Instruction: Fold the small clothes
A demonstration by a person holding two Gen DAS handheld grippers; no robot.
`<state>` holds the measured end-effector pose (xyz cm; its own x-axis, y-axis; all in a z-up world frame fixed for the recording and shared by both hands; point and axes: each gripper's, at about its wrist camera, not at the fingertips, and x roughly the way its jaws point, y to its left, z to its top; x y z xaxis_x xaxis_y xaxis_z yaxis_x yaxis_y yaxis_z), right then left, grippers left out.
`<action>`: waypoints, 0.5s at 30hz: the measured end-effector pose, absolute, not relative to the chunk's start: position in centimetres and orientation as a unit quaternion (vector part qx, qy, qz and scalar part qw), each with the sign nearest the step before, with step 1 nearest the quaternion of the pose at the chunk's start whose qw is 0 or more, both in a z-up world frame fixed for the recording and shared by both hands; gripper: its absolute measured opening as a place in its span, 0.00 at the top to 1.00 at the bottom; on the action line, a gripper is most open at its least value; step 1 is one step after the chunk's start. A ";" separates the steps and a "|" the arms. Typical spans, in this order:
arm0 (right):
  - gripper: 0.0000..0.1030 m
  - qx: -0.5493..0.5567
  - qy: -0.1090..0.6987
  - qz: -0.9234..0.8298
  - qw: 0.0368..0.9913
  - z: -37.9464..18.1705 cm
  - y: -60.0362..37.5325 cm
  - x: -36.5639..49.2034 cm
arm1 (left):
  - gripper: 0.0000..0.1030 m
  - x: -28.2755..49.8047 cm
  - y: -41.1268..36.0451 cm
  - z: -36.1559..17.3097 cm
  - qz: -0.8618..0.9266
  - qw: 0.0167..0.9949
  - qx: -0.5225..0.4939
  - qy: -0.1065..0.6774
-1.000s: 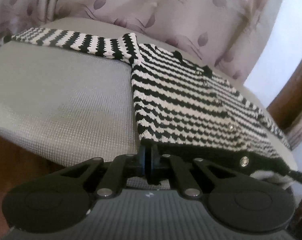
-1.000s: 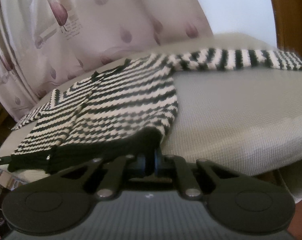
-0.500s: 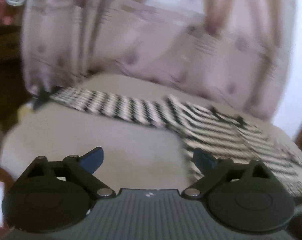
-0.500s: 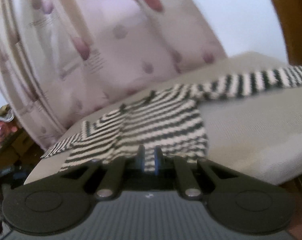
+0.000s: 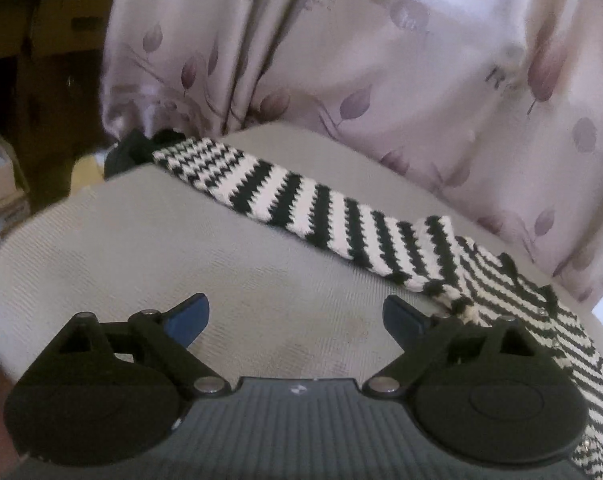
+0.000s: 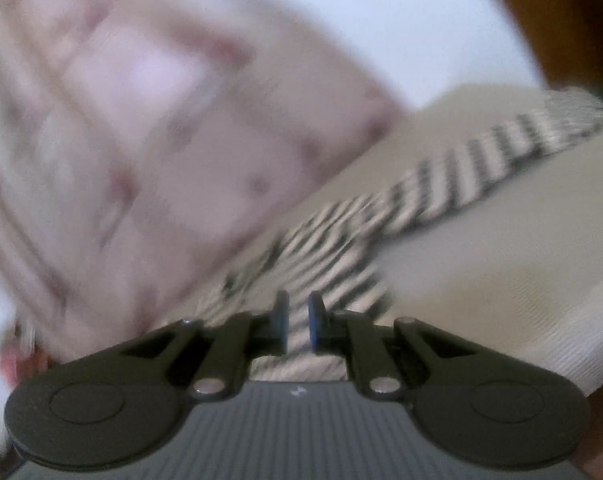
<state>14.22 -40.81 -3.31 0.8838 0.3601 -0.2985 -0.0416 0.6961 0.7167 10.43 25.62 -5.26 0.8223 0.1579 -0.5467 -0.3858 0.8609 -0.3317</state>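
Note:
A small black-and-white striped knit cardigan (image 5: 513, 320) lies flat on a grey padded surface (image 5: 229, 280), one sleeve (image 5: 293, 200) stretched out to the far left. My left gripper (image 5: 295, 318) is wide open and empty, above the bare surface just left of the cardigan's body. In the blurred right wrist view the cardigan (image 6: 325, 248) lies ahead with its other sleeve (image 6: 497, 152) reaching right. My right gripper (image 6: 298, 320) has a narrow gap between its fingers, nothing held, just above the cardigan's near edge.
A pale pink leaf-print curtain (image 5: 381, 60) hangs right behind the surface. Dark wooden furniture (image 5: 41, 60) stands at the far left. A white wall (image 6: 401, 20) and a brown wooden frame (image 6: 561, 20) are at the right. The surface's front edge drops off close to me.
Both grippers let go of the cardigan's hem and lifted away. The left one opened wide and swung left toward the sleeve. The right one has only a narrow gap and is still moving.

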 end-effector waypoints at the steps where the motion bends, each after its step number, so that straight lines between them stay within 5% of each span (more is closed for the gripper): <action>1: 0.90 0.394 0.206 0.093 0.891 -3.6 -42.9 14.8 | 0.11 11.0 25.4 -5.5 0.149 0.928 -0.222 0.260; 13: 0.88 0.550 0.211 -0.097 0.802 -10.0 -60.6 21.3 | 0.04 17.5 21.9 -6.6 0.189 0.936 -0.178 0.237; 15: 0.77 0.578 0.203 -0.115 0.782 -11.1 -62.6 21.6 | 0.04 18.1 21.8 -7.1 0.192 0.933 -0.184 0.242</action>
<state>21.56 -62.62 -11.09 0.8914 0.0537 -0.4500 0.4143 0.3060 0.8571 18.11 21.77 -7.10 0.8090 0.2694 -0.5225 -0.4478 0.8582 -0.2508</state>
